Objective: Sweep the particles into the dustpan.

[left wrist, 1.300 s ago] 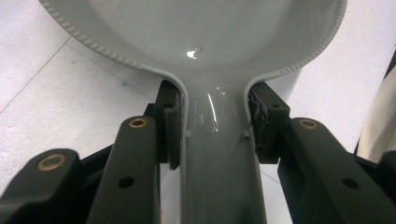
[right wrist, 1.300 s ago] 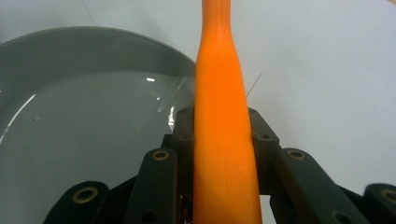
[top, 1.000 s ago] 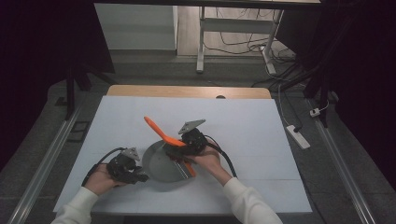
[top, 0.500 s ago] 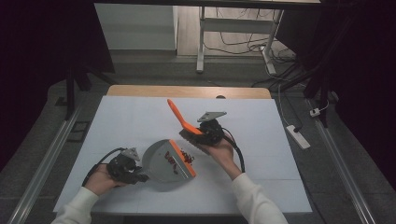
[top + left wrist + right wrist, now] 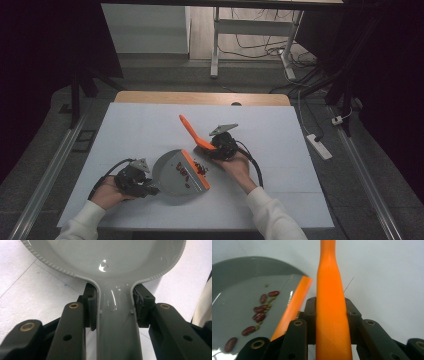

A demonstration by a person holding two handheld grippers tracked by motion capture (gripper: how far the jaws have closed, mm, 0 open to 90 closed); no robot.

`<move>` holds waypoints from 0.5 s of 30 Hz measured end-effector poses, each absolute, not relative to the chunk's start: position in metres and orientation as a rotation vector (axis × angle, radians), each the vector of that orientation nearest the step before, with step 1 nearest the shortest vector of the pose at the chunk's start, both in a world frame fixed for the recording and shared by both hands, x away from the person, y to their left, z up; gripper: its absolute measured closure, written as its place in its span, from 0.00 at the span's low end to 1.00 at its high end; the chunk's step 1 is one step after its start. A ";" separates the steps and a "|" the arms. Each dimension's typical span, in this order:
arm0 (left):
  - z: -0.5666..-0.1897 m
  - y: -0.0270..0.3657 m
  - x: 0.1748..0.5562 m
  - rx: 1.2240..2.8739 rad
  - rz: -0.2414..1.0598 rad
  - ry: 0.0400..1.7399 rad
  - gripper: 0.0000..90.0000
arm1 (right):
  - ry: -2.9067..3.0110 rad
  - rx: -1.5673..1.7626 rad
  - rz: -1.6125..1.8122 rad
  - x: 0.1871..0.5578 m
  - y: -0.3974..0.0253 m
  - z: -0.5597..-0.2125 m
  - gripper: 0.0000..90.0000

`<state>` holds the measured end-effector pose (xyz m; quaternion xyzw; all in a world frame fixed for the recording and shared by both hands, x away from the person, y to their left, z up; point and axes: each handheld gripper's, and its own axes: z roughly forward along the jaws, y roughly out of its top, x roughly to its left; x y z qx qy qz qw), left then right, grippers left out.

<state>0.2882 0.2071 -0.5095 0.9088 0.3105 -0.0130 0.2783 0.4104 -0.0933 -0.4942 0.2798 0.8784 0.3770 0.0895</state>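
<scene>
1. White table under dark surroundings, wooden strip along the far edge, cables and a grey floor behind.
2. Left gripper low at the near left of the table, held in the person's left hand; jaws clamped narrow on the grey handle of the dustpan, one pad pressed to each side of the handle, as seen in the left gripper view.
3. Dustpan lying on the table between the two hands, orange lip along its right edge, wide grey scoop turned toward the right gripper.
4. Dark red beans scattered inside the pan, with a few smaller greenish bits among them in the right gripper view; more beans heaped just beside the orange lip.
5. Right gripper near the table's middle, gripped by the right hand, jaws closed tight around the orange brush handle.
6. Handle slanting up and away toward the far left in the high view, its lower end hidden at the gripper.
</scene>
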 end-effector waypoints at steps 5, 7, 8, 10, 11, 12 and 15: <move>-0.510 0.207 0.288 2.440 -0.035 0.834 0.69 | 2.654 0.816 1.146 0.399 -0.085 -0.497 0.78; -0.510 0.207 0.288 2.442 -0.037 0.833 0.69 | 2.663 0.820 1.159 0.393 -0.081 -0.496 0.78; -0.510 0.207 0.288 2.442 -0.036 0.833 0.69 | 2.663 0.821 1.169 0.391 -0.080 -0.496 0.78; -0.510 0.207 0.288 2.439 -0.036 0.835 0.69 | 2.678 0.823 1.231 0.387 -0.077 -0.493 0.78; -0.510 0.206 0.288 2.439 -0.034 0.837 0.69 | 2.694 0.824 1.263 0.385 -0.076 -0.491 0.78; -0.510 0.206 0.288 2.439 -0.034 0.837 0.69 | 2.700 0.805 1.284 0.383 -0.073 -0.490 0.78; -0.510 0.206 0.288 2.441 -0.032 0.835 0.69 | 2.680 0.743 1.324 0.378 -0.070 -0.483 0.78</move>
